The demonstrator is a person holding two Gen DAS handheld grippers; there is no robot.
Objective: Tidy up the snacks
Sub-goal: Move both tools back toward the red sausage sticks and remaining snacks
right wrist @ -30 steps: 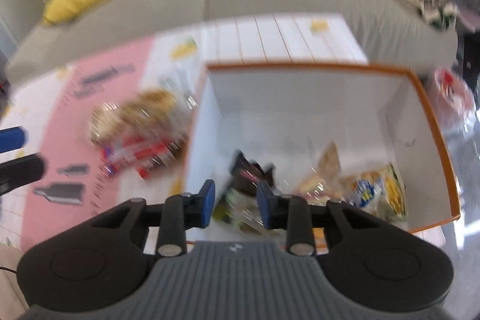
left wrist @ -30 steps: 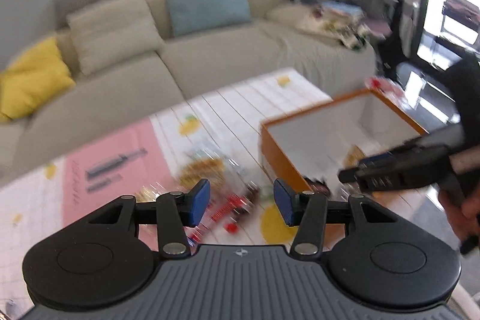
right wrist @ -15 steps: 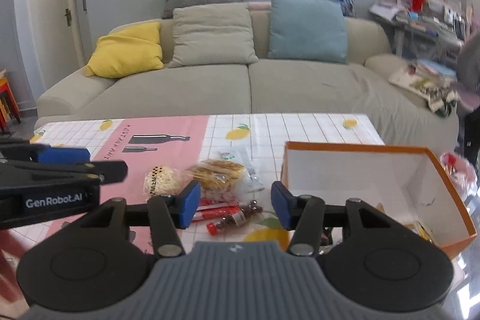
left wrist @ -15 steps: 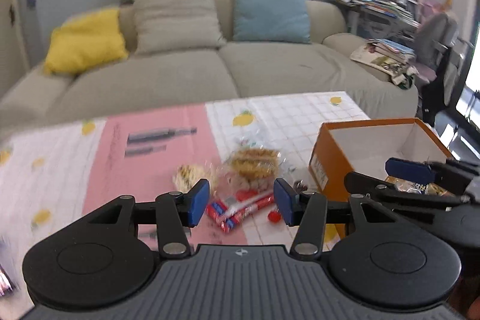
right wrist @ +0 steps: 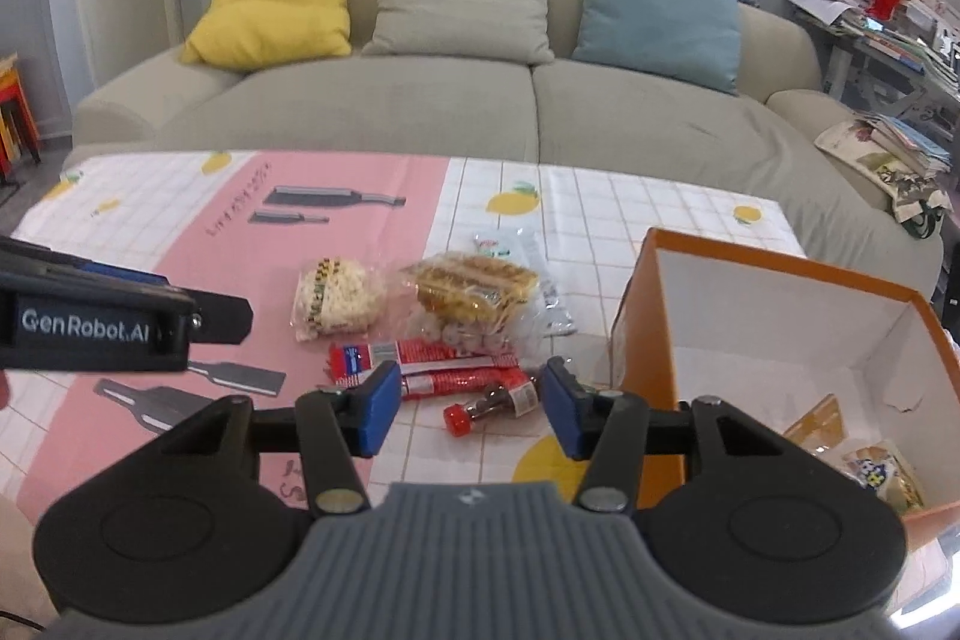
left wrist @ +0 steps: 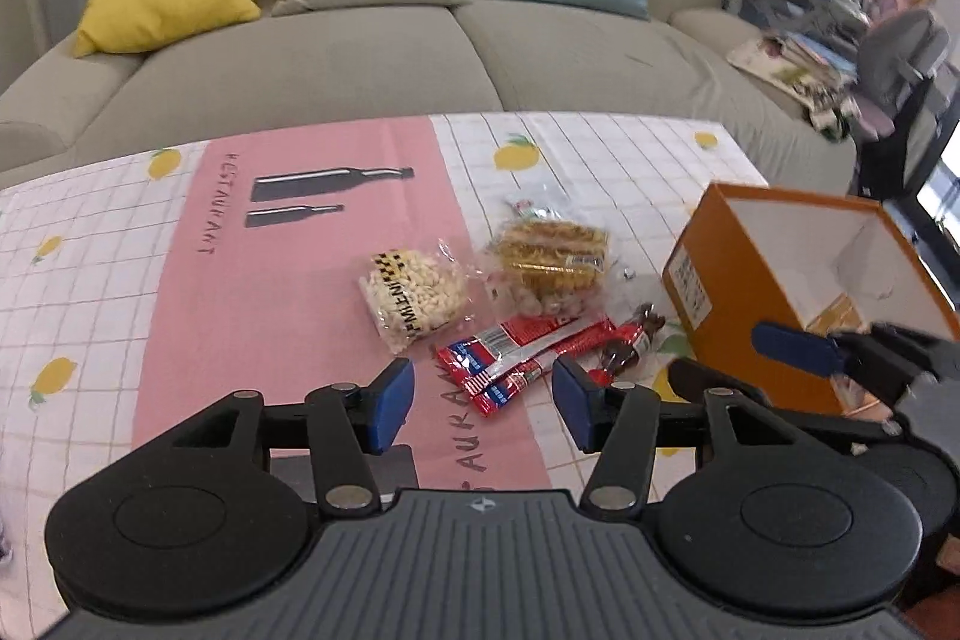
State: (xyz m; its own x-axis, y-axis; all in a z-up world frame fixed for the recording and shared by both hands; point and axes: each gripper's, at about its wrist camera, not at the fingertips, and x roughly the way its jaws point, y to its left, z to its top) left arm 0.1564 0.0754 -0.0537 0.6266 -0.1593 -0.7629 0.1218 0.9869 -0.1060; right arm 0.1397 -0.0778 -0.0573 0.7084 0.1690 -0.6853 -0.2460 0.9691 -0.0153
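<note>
Sofa (right wrist: pixel 480 100) fills the background at 12 o'clock, carrying 3 front cushions: yellow cushion (right wrist: pixel 270 13) at 10 o'clock, beige cushion (right wrist: pixel 462 1) at 12, blue cushion (right wrist: pixel 660 16) at 1.

Table (left wrist: pixel 90 280) under a lemon-print cloth with a pink panel. Cluttered shelf (right wrist: pixel 888 22) at 2 o'clock beyond the sofa arm.

Orange box (right wrist: pixel 654 334), open top, white inside, sits on the table at 3 o'clock of the snack pile. Yellow packets (right wrist: pixel 876 472) already lie in its near right corner.

Snack pile at table centre, all outside the box:
- clear bag of golden biscuits (right wrist: pixel 474 292), at 12 o'clock of the pile, lying over a bag of pale round pieces.
- popcorn bag (right wrist: pixel 336 298) just beside it, at 9 o'clock.
- white-green pouch (right wrist: pixel 522 250) partly under the biscuit bag, at 1 o'clock.
- 2 red stick packs (right wrist: pixel 432 370) at 6 o'clock of the biscuits, touching each other.
- small red-capped bottle (right wrist: pixel 492 400) on its side, cap toward 8 o'clock, just beside the box wall.

Left gripper (left wrist: pixel 483 403): jaws wide, nothing between the pads, hovering with the red stick packs (left wrist: pixel 516 352) framed in the gap.

Right gripper (right wrist: pixel 471 409): jaws wide, empty, bottle framed in the gap, not touching.

Both grippers above the near table edge, left at 9 o'clock of right.
</note>
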